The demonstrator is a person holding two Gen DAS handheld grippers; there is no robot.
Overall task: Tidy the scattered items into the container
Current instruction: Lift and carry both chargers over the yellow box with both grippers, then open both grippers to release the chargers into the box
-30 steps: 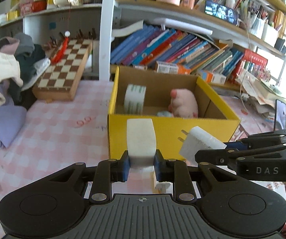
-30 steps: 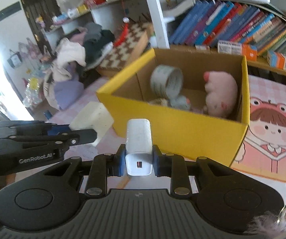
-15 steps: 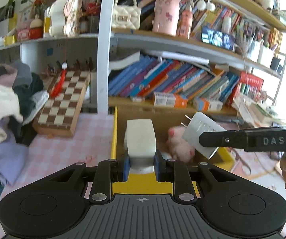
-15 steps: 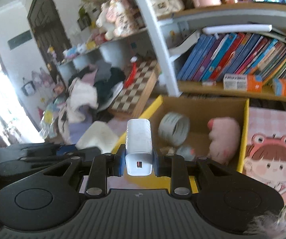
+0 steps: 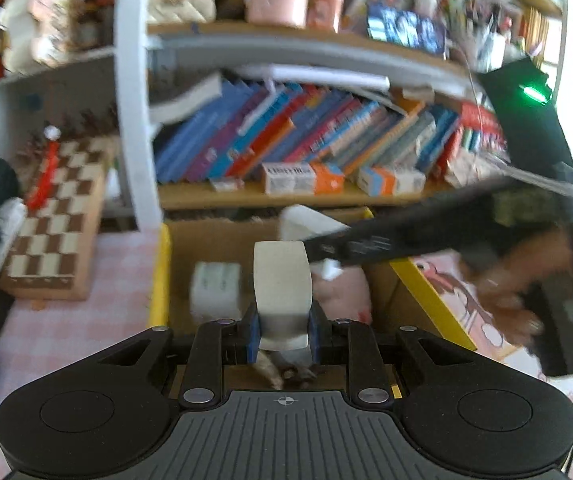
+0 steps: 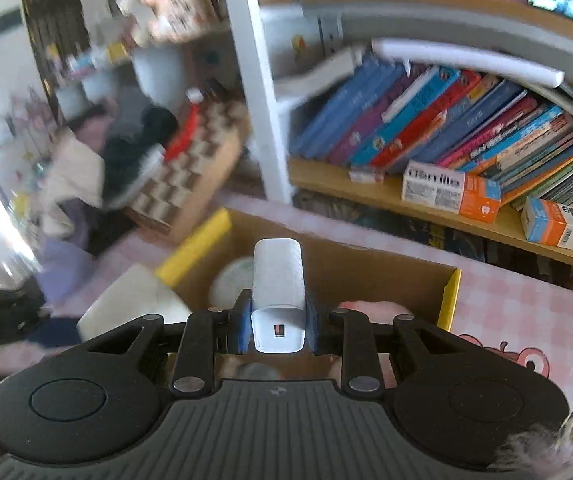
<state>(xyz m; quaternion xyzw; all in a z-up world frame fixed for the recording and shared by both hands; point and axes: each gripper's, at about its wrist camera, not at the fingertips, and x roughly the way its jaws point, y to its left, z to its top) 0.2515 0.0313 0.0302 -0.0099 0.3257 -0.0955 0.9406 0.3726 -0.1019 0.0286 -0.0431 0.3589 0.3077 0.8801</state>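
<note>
Holding both loads above the open yellow cardboard box (image 5: 160,276), my left gripper (image 5: 282,326) pinches a pale cream rounded block (image 5: 282,280), long axis pointing forward. My right gripper (image 6: 278,330) clamps a white rectangular charger (image 6: 278,280), long axis forward, port facing me.

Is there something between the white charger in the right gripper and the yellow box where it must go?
Nothing visible blocks it. The white charger, clamped in the right gripper, hangs above the open yellow box; the tape roll and pink plush already lie inside.
</note>
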